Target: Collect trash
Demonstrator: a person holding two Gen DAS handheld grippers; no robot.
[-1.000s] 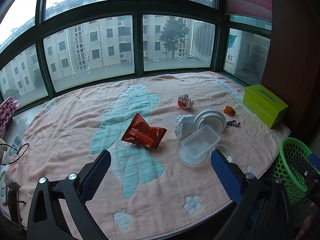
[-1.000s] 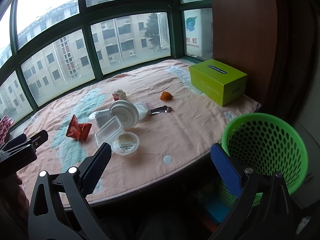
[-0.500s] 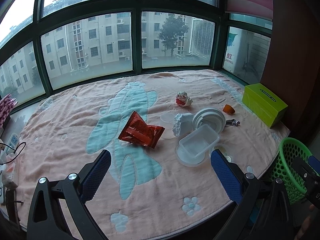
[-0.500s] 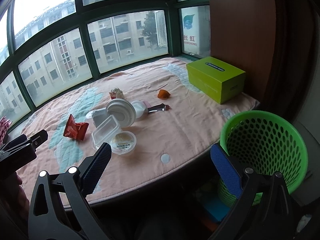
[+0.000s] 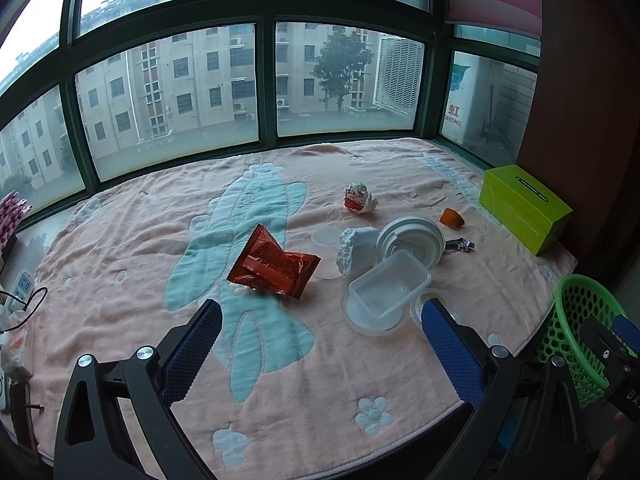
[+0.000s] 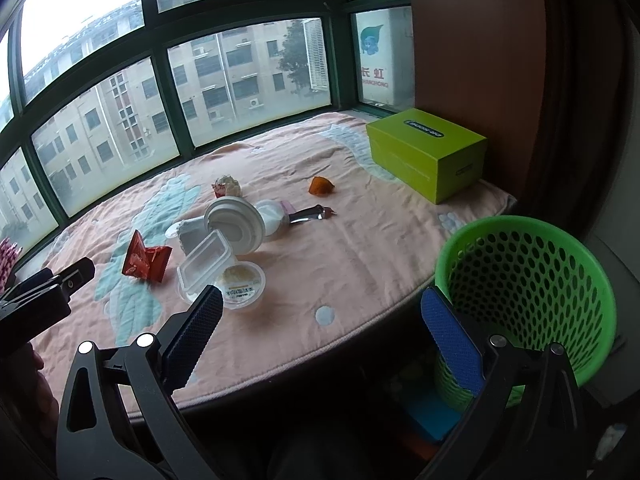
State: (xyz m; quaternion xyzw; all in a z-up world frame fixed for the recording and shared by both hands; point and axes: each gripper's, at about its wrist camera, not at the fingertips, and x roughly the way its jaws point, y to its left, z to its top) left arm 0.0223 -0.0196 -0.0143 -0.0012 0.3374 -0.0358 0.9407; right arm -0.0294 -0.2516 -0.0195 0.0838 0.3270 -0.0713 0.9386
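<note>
Trash lies on a pink blanket [image 5: 120, 248] on a window seat: a red snack bag [image 5: 274, 266], a clear plastic box [image 5: 390, 288], a white round lid [image 5: 410, 240], a foam chunk [image 5: 354, 248], a crumpled wrapper [image 5: 360, 199] and an orange scrap [image 5: 451, 218]. My left gripper [image 5: 320, 344] is open and empty, above the blanket's near part, short of the snack bag. My right gripper [image 6: 320, 328] is open and empty over the blanket's front edge, beside the green mesh basket [image 6: 528, 288]. The snack bag [image 6: 145, 261] and clear box [image 6: 206, 266] also show in the right wrist view.
A lime green box [image 5: 524, 208] stands at the right by a brown wall. A foil-wrapped piece [image 5: 460, 245] lies by the lid. A small pudding cup [image 6: 242, 286] sits by the clear box. A power strip and cable [image 5: 22, 292] lie at the left edge.
Both grippers have drifted slightly forward toward the window seat; the trash sits a little closer and higher in view. Nothing has been grasped.
</note>
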